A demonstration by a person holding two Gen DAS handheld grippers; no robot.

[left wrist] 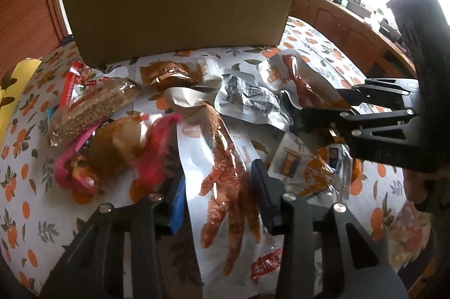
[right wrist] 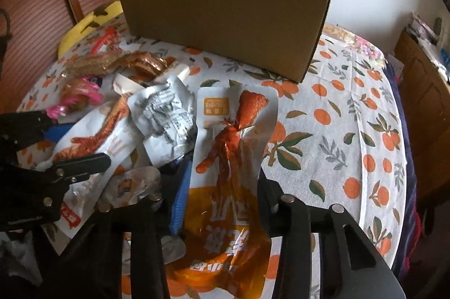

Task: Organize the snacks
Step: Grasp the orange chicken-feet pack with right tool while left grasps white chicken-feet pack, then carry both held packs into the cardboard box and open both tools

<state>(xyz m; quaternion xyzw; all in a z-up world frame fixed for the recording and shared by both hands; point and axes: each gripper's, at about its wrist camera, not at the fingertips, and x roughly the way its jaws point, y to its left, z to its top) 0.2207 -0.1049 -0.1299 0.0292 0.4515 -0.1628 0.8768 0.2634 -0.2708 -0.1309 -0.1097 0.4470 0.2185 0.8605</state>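
Observation:
Several snack packs lie in a heap on the orange-print tablecloth (left wrist: 33, 186) in front of a brown cardboard box (left wrist: 180, 9). My left gripper (left wrist: 216, 197) is open, its fingers either side of a white chicken-feet pack (left wrist: 225, 186). My right gripper (right wrist: 222, 200) is open around an orange-and-white chicken-leg pack (right wrist: 227, 158); it also shows in the left wrist view (left wrist: 289, 107). The left gripper shows at the left of the right wrist view (right wrist: 78, 141). The box (right wrist: 225, 17) stands behind the heap.
A brown grain bar (left wrist: 92, 110), a pink-wrapped snack (left wrist: 118, 149), a crumpled grey pack (left wrist: 247, 99) and small orange packs (left wrist: 306, 166) lie in the heap. A yellow cushion (left wrist: 17, 90) is at the left. A wooden cabinet (left wrist: 351, 26) stands at the right.

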